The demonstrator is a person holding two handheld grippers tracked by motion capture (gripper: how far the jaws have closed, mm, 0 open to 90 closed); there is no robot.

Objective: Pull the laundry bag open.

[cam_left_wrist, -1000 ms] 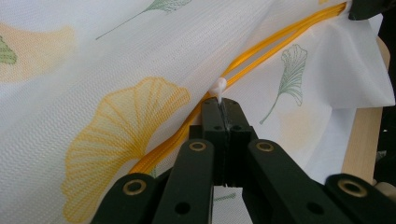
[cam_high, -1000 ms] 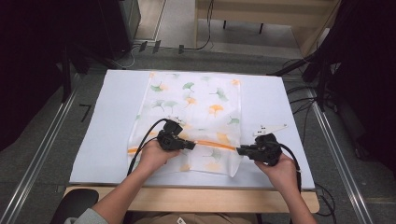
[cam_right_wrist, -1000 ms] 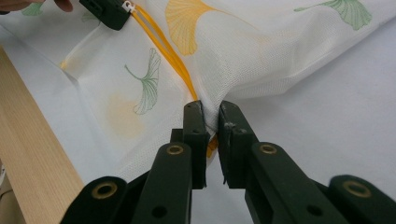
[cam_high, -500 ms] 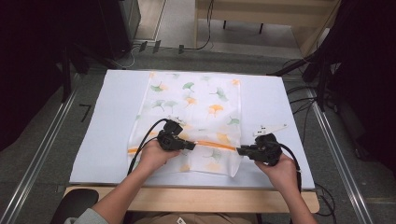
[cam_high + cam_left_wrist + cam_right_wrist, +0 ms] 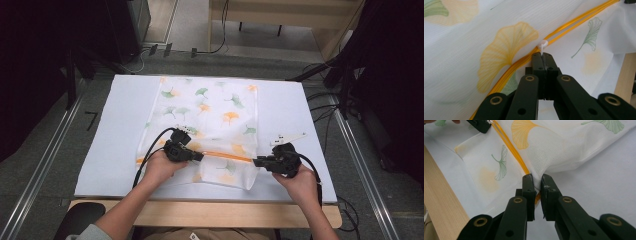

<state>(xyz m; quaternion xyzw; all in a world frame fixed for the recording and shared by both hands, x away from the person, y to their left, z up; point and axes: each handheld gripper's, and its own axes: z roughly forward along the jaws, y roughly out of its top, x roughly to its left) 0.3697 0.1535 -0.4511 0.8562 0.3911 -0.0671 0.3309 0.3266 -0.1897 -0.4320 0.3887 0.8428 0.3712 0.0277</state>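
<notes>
A white mesh bag (image 5: 210,115) printed with green and orange ginkgo leaves lies flat on the table. An orange zipper (image 5: 225,156) runs across its near end. My left gripper (image 5: 200,156) is shut on the zipper's small white pull (image 5: 542,45), with its jaws (image 5: 543,56) pressed together just below it. At the bag's right edge my right gripper (image 5: 256,162) is shut on the fabric where the zipper (image 5: 511,147) ends; the cloth (image 5: 564,147) bunches between its jaws (image 5: 537,178). The left gripper (image 5: 480,125) appears at the top left of the right gripper view.
A white sheet (image 5: 110,130) covers the table, and a wooden front edge (image 5: 200,212) shows below it. Metal rails (image 5: 45,165) run along both sides. Cables (image 5: 325,100) lie on the floor at the right.
</notes>
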